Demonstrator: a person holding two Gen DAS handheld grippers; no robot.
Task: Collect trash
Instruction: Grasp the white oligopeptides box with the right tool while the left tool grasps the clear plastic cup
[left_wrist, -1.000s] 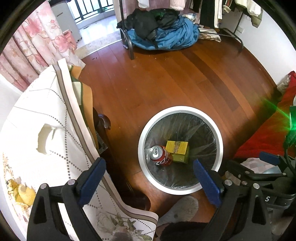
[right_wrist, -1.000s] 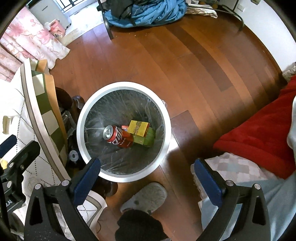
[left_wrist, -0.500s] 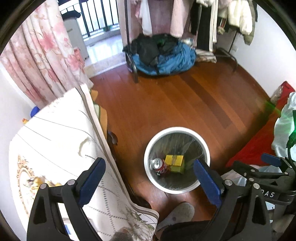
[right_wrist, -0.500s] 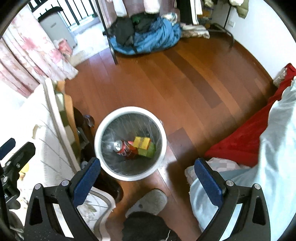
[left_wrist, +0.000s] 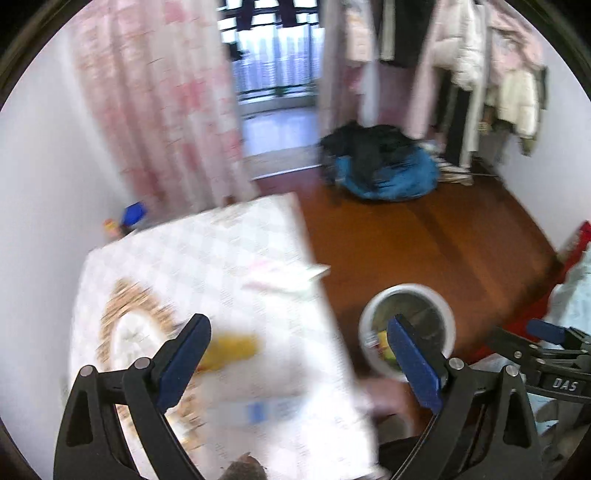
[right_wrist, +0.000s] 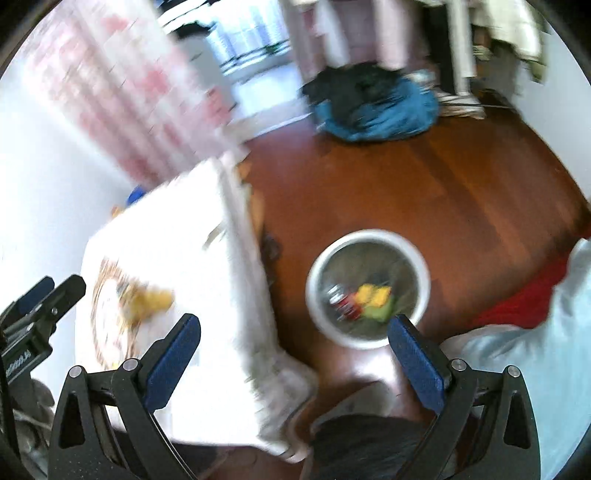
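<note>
Yellow scrap (left_wrist: 231, 349) sits mid-counter (left_wrist: 207, 258), blurry so can't ID it | bin (right_wrist: 369, 293) on floor off counter's right edge, can and boxes inside | left tool (left_wrist: 295, 365) and right tool (right_wrist: 295, 360) both spread wide, empty | step: probably lining up next pickup, left drops onto scrap

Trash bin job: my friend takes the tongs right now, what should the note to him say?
Left tongs: open, holding nothing, above the table.
Right tongs: open, holding nothing.
Trash bin stands on the wood floor beside the table. Inside it: a red can and a yellow-green box.
Left to collect on the table: something yellow, a pale wrapper with a blue patch near the front edge, and flat paper near the far edge. The views are blurred, so check each one first.
</note>
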